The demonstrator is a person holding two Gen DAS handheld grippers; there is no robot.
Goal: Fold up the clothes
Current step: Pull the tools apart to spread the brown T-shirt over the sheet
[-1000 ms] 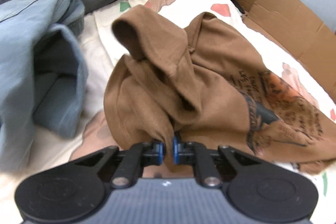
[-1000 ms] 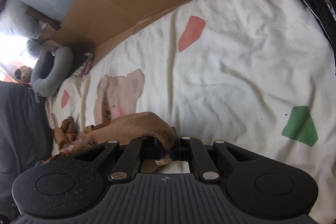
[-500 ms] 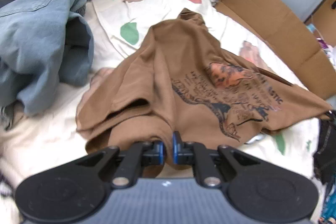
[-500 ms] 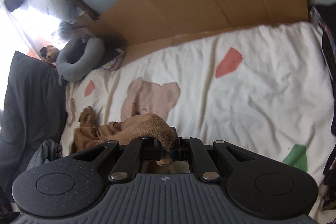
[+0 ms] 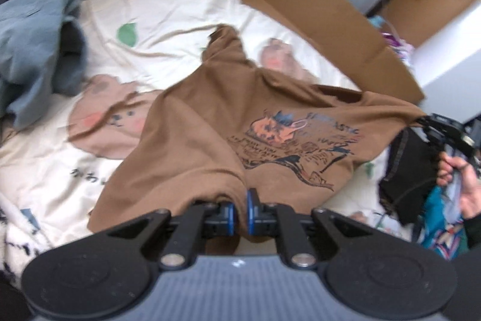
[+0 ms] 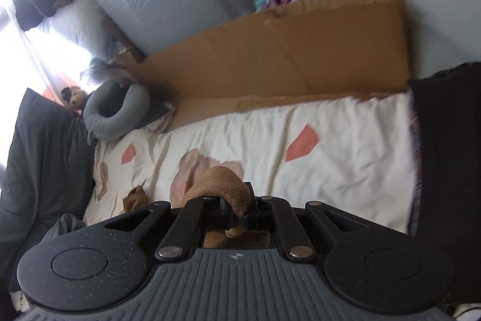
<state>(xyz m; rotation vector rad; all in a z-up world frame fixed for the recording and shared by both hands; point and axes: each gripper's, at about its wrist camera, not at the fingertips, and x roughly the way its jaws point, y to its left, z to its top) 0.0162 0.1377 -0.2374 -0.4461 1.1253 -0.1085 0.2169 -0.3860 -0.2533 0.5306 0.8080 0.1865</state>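
Clearly both grippers, left gripper (image 5: pixel 239 211) and right gripper (image 6: pixel 240 212), pinch the brown T-shirt (image 5: pixel 228 122) tight, stretching it above the bedsheet (image 5: pixel 168 20) for flattening before folding.

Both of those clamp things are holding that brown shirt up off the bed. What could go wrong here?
1. Each clamp pinches only a small bit of the brown printed T-shirt: the left gripper bunched fabric, the right gripper a thin folded edge. Either might slip free.
2. The shirt's far sleeve lies on the cream bear-print bedsheet and could drag or crumple.
3. The blue denim garment lies close enough to snag.
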